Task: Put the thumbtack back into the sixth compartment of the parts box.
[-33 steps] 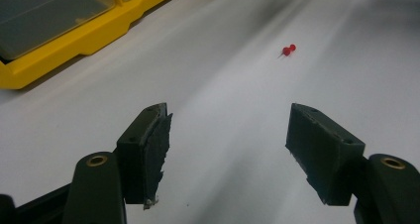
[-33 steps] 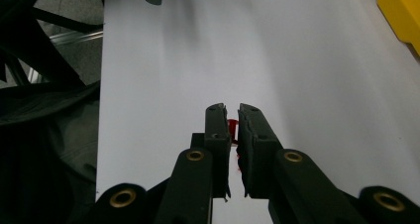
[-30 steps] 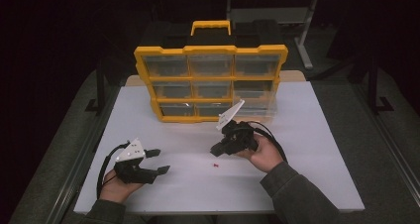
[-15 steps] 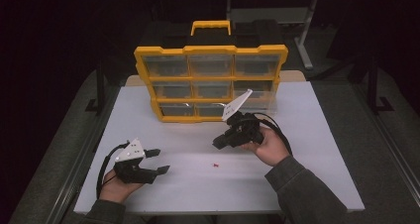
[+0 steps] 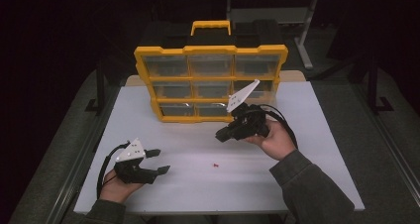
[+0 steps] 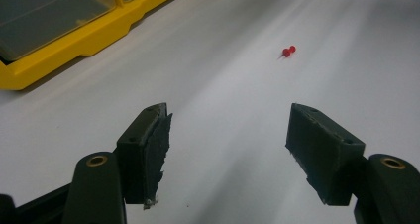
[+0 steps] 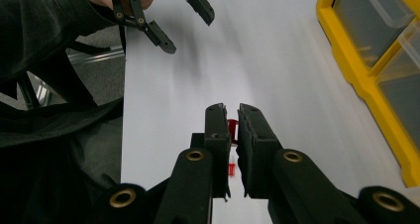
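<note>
My right gripper (image 5: 220, 135) hangs above the white table (image 5: 307, 135), just in front of the yellow organizer (image 5: 210, 50). Its jaws are nearly together, and a small red pushpin (image 7: 233, 127) is pinched between the pads. A second red pushpin (image 5: 214, 165) (image 6: 288, 51) lies loose on the table below and in front of it. My left gripper (image 5: 161, 162) (image 7: 188, 21) rests low at the front left, open, with nothing between its pads (image 6: 153, 144). It points toward the loose pin, which lies well beyond its tips.
The organizer stands tilted up at the back of the table, with clear drawer fronts (image 5: 210, 65) and a yellow handle (image 5: 211, 25). Bare white surface lies between the two grippers. The table's front edge (image 5: 218, 211) is close to both forearms.
My right gripper has risen off the table and drifted up and right toward the organizer, jaws still shut. The loose pin and my left gripper stayed where they were.
</note>
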Tool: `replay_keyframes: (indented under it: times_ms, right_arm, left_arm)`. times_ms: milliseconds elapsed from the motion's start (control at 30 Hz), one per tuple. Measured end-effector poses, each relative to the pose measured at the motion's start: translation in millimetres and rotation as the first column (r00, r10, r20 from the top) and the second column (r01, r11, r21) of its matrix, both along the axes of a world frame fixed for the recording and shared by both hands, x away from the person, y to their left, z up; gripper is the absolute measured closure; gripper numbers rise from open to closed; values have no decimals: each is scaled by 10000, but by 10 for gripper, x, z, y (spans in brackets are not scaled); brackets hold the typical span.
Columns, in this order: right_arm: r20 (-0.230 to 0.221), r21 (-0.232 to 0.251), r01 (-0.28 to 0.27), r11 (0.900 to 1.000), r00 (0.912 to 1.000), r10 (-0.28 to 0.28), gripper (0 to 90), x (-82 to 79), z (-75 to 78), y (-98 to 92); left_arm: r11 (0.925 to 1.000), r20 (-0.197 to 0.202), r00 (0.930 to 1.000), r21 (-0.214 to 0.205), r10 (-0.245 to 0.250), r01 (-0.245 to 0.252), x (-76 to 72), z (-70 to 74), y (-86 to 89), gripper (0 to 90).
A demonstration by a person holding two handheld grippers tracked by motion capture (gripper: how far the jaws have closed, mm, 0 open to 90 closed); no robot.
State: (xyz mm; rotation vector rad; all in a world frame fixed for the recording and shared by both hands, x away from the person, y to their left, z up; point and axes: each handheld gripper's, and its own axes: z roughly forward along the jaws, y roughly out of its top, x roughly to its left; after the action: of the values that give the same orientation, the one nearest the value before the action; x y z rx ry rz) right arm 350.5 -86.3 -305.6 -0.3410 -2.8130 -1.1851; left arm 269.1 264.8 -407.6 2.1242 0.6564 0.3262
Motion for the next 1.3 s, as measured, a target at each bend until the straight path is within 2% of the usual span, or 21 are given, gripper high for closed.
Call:
replay_keyframes:
  times_ms: [600, 667, 733, 1067, 1100, 1300]
  right_arm:
    - [415, -61, -48, 10000, 9991, 51, 821, 40, 287, -65]
    - [299, -101, 62, 9999, 9995, -59, 821, 49, 345, -91]
    - [484, -33, 58, 10000, 9988, -57, 821, 64, 385, -105]
    - [652, -26, 225, 9997, 9976, -223, 821, 82, 565, -152]
    - [804, 8, 154, 9999, 9966, -154, 821, 102, 586, -160]
    - [755, -22, 349, 9994, 9965, -347, 821, 108, 675, -189]
  left_arm:
    - [10000, 21, 10000, 50, -15, 15, 3, 2, 9, 326]
    - [10000, -14, 10000, 52, 13, -12, 3, -5, 5, 326]
    - [10000, -1, 10000, -34, 37, -37, 0, -5, 2, 326]
    - [10000, 46, 10000, -62, 51, -51, 4, 5, 15, 323]
    - [9999, -9, 10000, -75, 82, -82, 2, 2, 17, 324]
    - [9999, -17, 9999, -109, 106, -106, 0, 8, 24, 324]
